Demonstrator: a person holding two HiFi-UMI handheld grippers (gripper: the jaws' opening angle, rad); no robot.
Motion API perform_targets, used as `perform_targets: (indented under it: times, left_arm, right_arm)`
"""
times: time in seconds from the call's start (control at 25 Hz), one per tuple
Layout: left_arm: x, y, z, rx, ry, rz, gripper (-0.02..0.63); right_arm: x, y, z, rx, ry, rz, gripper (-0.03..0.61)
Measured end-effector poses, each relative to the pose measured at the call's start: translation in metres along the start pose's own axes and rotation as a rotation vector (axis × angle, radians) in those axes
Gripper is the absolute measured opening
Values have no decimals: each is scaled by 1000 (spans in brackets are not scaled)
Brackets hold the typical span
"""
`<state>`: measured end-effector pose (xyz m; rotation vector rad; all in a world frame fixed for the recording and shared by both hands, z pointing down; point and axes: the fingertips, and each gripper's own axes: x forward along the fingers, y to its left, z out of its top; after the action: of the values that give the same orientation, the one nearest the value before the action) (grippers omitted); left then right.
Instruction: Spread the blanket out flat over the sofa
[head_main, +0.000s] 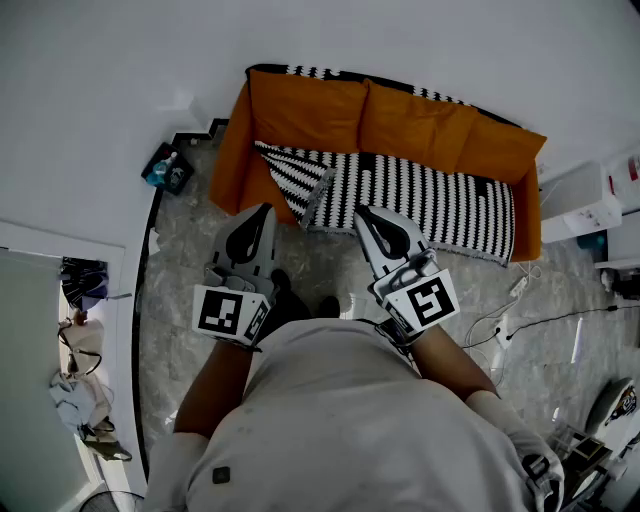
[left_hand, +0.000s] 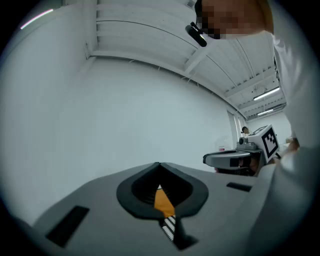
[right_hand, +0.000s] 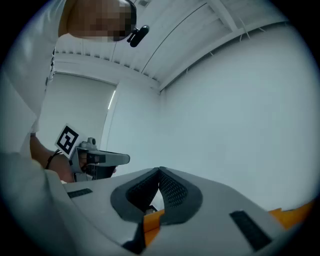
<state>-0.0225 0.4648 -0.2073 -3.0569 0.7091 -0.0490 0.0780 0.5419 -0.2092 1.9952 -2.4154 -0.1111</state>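
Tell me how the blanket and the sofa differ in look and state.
The blanket has a black-and-white pattern; the sofa is plain orange. The blanket is rumpled, with its left corner folded over itself; the sofa's back cushions look smooth. The blanket covers only part of the sofa, whose left end is bare. Both stretch the same way, left to right in the head view.

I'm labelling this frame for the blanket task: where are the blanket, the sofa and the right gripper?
striped blanket (head_main: 430, 195): head view, flat middle over the seat.
orange sofa (head_main: 300, 108): head view, left back cushion.
right gripper (head_main: 361, 212): head view, its closed fingertips.
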Motion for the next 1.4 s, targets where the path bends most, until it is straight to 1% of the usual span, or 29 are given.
perform_targets:
  times: [0.4,0.64,0.88,1.2,1.4]
  left_arm:
    - [7,18,-4,-12,-6,-14,9]
    - [14,43,-5,-24,-9,-21,9]
    - [22,85,-15,-38,-3,-48,9]
    - [33,157,-8,-32,-7,-104,9]
    - [33,194,-13,-45,-3,-127,9]
  right_arm:
    - [17,-2,-3,-4,7,-10,26]
    - [40,-1,-4,9,7,-4,26]
    - [84,5,-11,-4,32,-10,26]
    - [153,14,-7,-7,45,-59,26]
    - [184,20,-11,-7,61,-92,26]
